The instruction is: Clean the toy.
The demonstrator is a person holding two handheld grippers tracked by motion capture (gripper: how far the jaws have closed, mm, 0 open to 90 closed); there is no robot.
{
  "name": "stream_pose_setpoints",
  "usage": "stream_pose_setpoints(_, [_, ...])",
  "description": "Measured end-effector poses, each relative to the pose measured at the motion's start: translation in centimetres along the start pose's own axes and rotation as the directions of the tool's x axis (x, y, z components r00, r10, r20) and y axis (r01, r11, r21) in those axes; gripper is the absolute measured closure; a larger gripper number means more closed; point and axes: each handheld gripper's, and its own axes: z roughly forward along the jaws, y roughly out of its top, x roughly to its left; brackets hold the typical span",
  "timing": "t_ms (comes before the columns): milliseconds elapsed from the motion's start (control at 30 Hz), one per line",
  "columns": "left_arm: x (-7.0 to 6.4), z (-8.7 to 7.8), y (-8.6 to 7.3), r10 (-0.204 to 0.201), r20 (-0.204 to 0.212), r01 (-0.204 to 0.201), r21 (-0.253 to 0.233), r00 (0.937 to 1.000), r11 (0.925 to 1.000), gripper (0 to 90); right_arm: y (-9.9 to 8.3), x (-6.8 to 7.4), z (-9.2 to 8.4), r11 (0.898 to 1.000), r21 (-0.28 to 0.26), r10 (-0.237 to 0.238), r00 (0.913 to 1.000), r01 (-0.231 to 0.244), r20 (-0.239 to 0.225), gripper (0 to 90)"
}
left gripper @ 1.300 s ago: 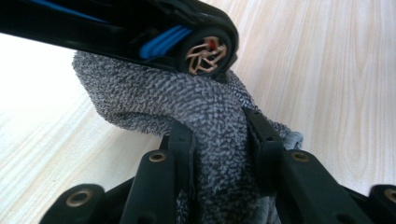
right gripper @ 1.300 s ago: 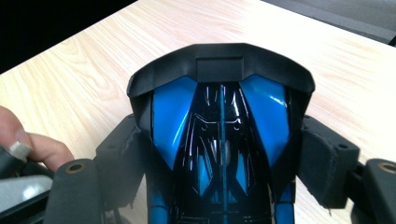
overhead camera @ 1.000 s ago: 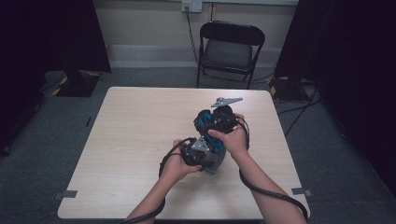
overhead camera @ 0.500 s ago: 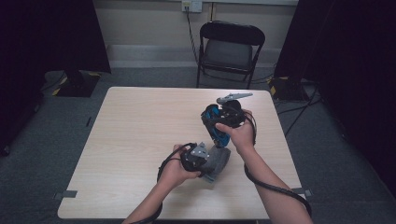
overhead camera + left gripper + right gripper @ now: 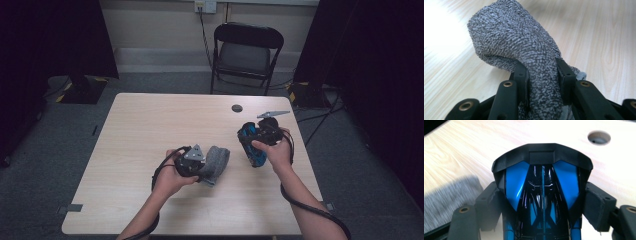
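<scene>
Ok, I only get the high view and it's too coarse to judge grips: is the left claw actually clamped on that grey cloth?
Observer: Yes. In the left gripper view the left claw pinches a raised fold of the grey looped-knit cloth between both jaws.
Operator: And the blue thing on the right?
Observer: In the right gripper view the right claw is shut on a glossy blue and black plastic toy, with one jaw pad pressed against each side of it.

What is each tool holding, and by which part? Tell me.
Left tool: grey cloth, pinched at a bunched fold. Right tool: black-and-blue toy car, clamped across its sides.
</scene>
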Motion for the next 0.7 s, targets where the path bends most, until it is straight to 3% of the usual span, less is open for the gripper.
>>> stream_pose_setpoints(367, [2.3, -0.9, -1.9, -0.062, -0.058, 0.063, 0.015, 0.9964, 0.9979, 67.0, -2.5, -2.1, 0.4, 0.996, 0.085, 0.011, 0.9984, -0.016, 0.056, 25.3])
stream_pose_setpoints(700, [4.1, -2.5, -3.1, -0.102, -0.113, 0.102, -0.005, 0.9884, 0.9948, 66.9, -3.0, -3.2, 1.6, 0.990, 0.142, 0.007, 0.9963, -0.019, 0.085, 25.3])
